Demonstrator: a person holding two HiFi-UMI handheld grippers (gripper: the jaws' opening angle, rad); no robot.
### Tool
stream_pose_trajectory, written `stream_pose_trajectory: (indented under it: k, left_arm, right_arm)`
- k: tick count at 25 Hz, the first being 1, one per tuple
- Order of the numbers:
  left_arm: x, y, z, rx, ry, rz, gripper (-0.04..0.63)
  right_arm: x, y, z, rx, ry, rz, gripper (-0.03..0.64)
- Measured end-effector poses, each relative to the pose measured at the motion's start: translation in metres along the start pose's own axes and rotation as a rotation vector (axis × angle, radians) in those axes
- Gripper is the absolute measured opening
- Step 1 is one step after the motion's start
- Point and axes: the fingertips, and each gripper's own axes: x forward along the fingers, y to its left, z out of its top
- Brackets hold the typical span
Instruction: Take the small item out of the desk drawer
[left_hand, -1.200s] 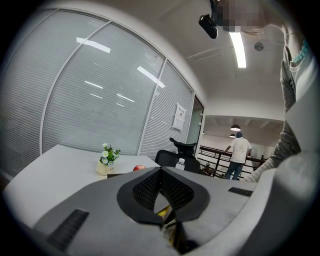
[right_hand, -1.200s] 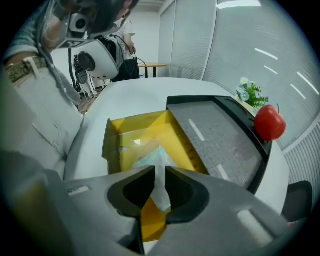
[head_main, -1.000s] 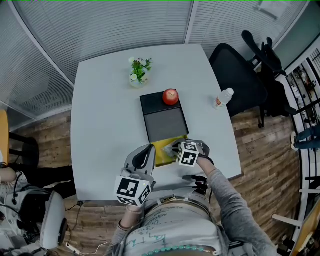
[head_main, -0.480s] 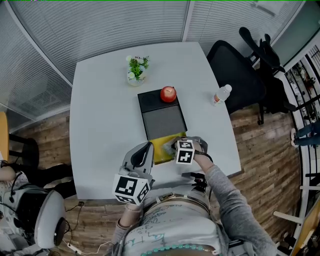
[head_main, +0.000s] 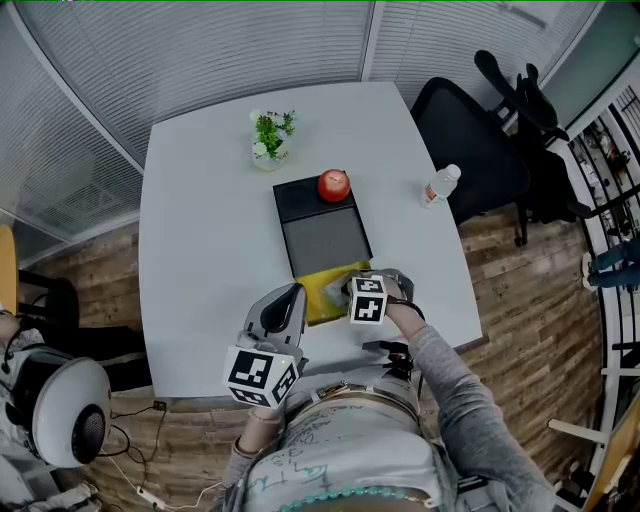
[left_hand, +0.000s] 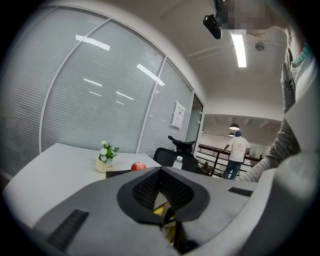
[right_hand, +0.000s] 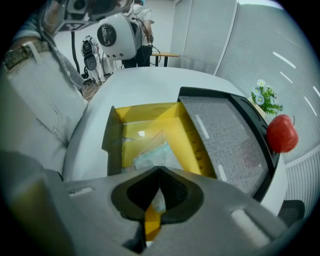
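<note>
Your right gripper (right_hand: 159, 169) is now closed. A second ago its jaws stand partly apart over the yellow drawer (right_hand: 150, 112); now their tips meet, pinching the near edge of the small packet (right_hand: 150, 156) that lies in it. Your head tips slightly, so the whole surface (head_main: 200, 250) sits a touch higher and further left in the head view than before. On the floor at the near left, another person's white helmet (head_main: 68, 420) moves further left and turns its dark round side towards you.

White table (head_main: 200, 250) under flowerpot (head_main: 268, 138), drawer unit (head_main: 322, 238), bottle (head_main: 438, 186)
</note>
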Motion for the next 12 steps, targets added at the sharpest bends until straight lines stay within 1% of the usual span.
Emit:
stream_pose_trajectory:
  k: [7,12]
  left_arm:
    - [0.000,-0.003,-0.002,0.010,0.010,-0.008,-0.003]
    - [-0.002,-0.010,-0.009,0.010,0.032,-0.011,-0.003]
  right_arm:
    - [-0.010,0.002,0.008,-0.019,-0.016,0.007,0.003]
    - [-0.027,0.004,0.015,-0.048,-0.033,0.006,0.003]
